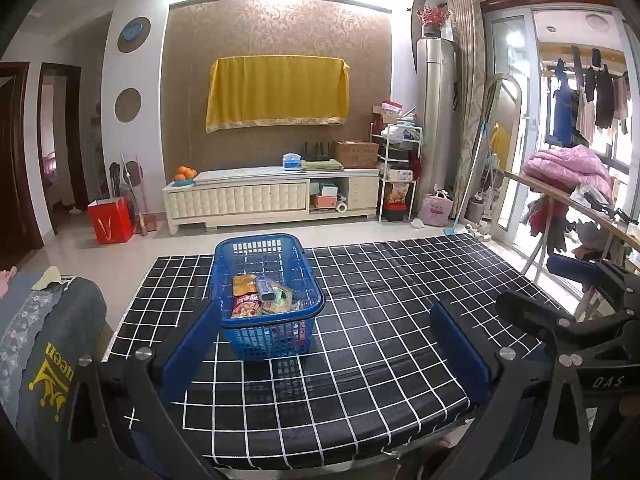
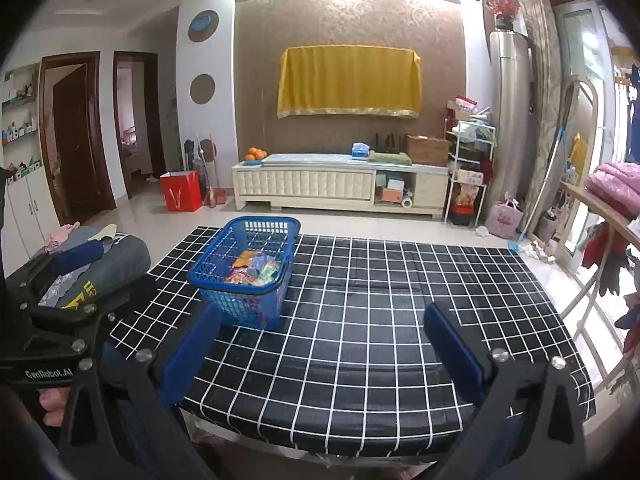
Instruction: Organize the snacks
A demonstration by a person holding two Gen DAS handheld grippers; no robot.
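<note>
A blue plastic basket [image 1: 306,284] stands on the table with the black-and-white checked cloth [image 1: 400,320]. Several snack packets [image 1: 262,294] lie inside it. The basket also shows in the right wrist view [image 2: 216,276], with the snack packets [image 2: 256,268] in it, left of centre on the table [image 2: 380,320]. My left gripper [image 1: 324,344] is open and empty, held back near the table's front edge, with the basket just ahead of its left finger. My right gripper [image 2: 324,344] is open and empty, to the right of the basket.
A pile of folded clothes [image 1: 48,320] lies at the table's left edge. The right gripper's body [image 1: 580,320] shows at the right of the left wrist view. A white TV cabinet [image 1: 272,196] stands across the floor. A clothes rack [image 2: 612,208] stands to the right.
</note>
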